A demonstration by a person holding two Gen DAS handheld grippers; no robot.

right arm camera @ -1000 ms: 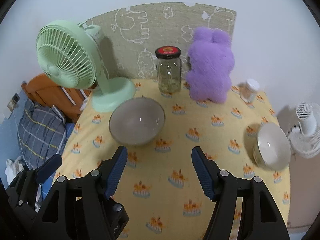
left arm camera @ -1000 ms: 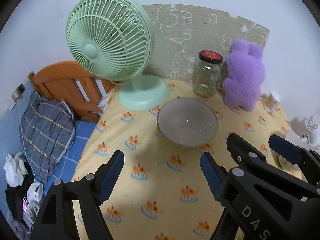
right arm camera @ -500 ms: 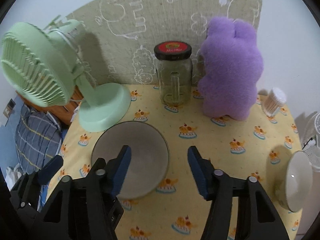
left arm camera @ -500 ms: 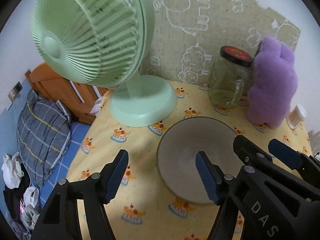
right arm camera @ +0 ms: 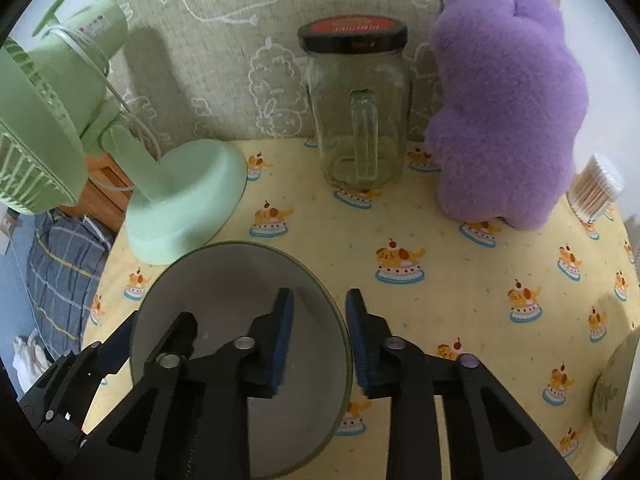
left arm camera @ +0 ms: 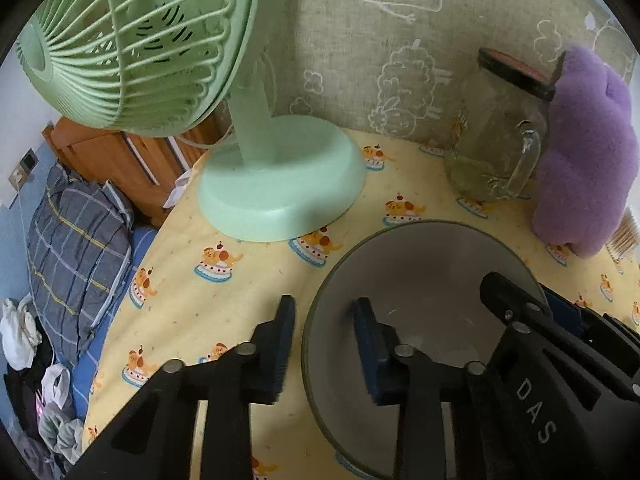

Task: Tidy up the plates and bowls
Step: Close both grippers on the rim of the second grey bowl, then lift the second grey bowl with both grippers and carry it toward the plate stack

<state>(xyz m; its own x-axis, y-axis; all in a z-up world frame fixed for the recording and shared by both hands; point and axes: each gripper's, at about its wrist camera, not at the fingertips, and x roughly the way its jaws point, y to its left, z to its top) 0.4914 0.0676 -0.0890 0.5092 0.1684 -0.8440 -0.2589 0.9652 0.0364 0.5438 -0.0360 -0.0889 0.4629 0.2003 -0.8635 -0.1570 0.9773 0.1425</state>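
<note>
A grey bowl (left arm camera: 420, 280) (right arm camera: 224, 280) stands on the yellow tablecloth (right arm camera: 440, 288) in front of the fan. My left gripper (left arm camera: 324, 305) straddles its left rim, one finger outside and one inside; the jaws are closing and the pads come onto the wall. My right gripper (right arm camera: 320, 294) straddles the opposite rim, also closing, with a narrow gap still showing beside the pads. Each gripper's black frame shows at the edge of the other's view. A cream bowl (right arm camera: 612, 392) sits at the table's right edge, partly cut off.
A green fan (left arm camera: 280, 184) stands just behind the bowl on the left. A lidded glass jar (right arm camera: 360, 112), a purple plush toy (right arm camera: 504, 112) and a tub of cotton swabs (right arm camera: 596, 188) line the back. Left of the table lies a bed with a checked pillow (left arm camera: 76, 236).
Both grippers came forward and down onto the grey bowl. Their jaws narrowed from wide open to straddle its two rims. The bowl has not moved.
</note>
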